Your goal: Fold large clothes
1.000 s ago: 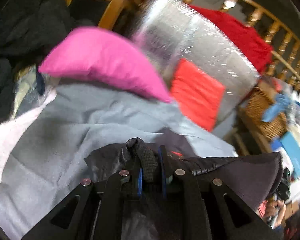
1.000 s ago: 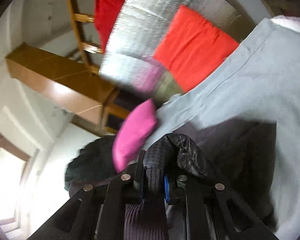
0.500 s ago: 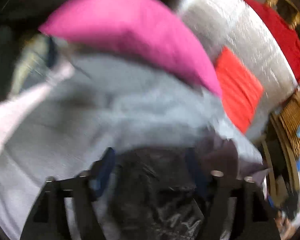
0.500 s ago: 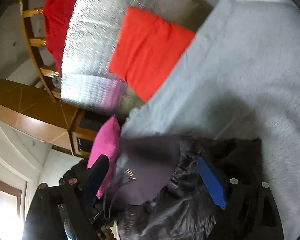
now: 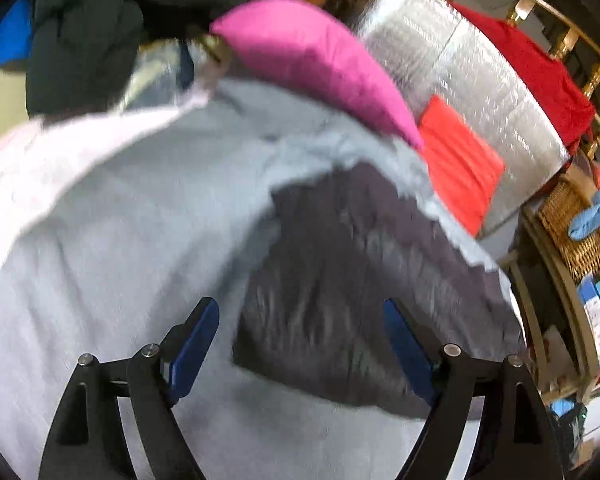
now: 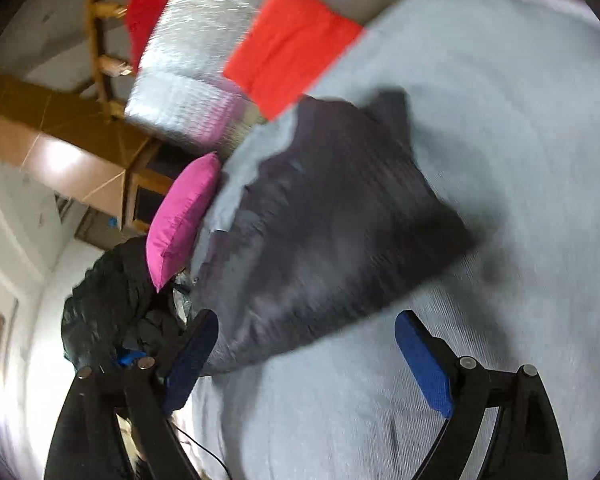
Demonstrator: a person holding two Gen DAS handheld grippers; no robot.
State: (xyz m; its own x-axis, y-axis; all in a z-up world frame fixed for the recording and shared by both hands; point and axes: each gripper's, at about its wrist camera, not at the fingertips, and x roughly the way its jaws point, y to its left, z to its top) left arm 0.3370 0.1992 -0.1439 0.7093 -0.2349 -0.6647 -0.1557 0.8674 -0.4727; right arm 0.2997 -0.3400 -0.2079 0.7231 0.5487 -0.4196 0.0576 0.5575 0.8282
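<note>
1. Dark, slightly shiny fabric fills the middle of my left wrist view: the dark garment [image 5: 364,280] lies in a compact, roughly four-sided bundle on the grey bedspread [image 5: 120,240]. My left tool [image 5: 300,344] hangs just short of its near edge with the blue pads spread wide and nothing between them. I judge the bundle sits where it does because a fold has been laid down and the cloth needs the flat bed under it to keep its shape. Beyond it a pink pillow [image 5: 320,60] rests at the far edge of the bedspread, with a red cushion [image 5: 460,160] against a silver quilted panel [image 5: 480,80]. A wicker basket [image 5: 572,232] stands off to the right, well apart from the work.

2. From my right wrist view the dark garment [image 6: 332,220] shows at another angle, again lying on the grey bedspread [image 6: 500,140], one corner poking up at its far end. My right tool [image 6: 304,348] is also spread open and empty, the garment's near edge just ahead of the pads. The left pad looks close to the cloth; the blur keeps me from saying whether it touches. The pink pillow [image 6: 184,216] sits just beside the garment's far-left side. Both tools standing open on the same edge suits, I think, either a fresh pinch for another fold or leaving the bundle as finished.
</note>
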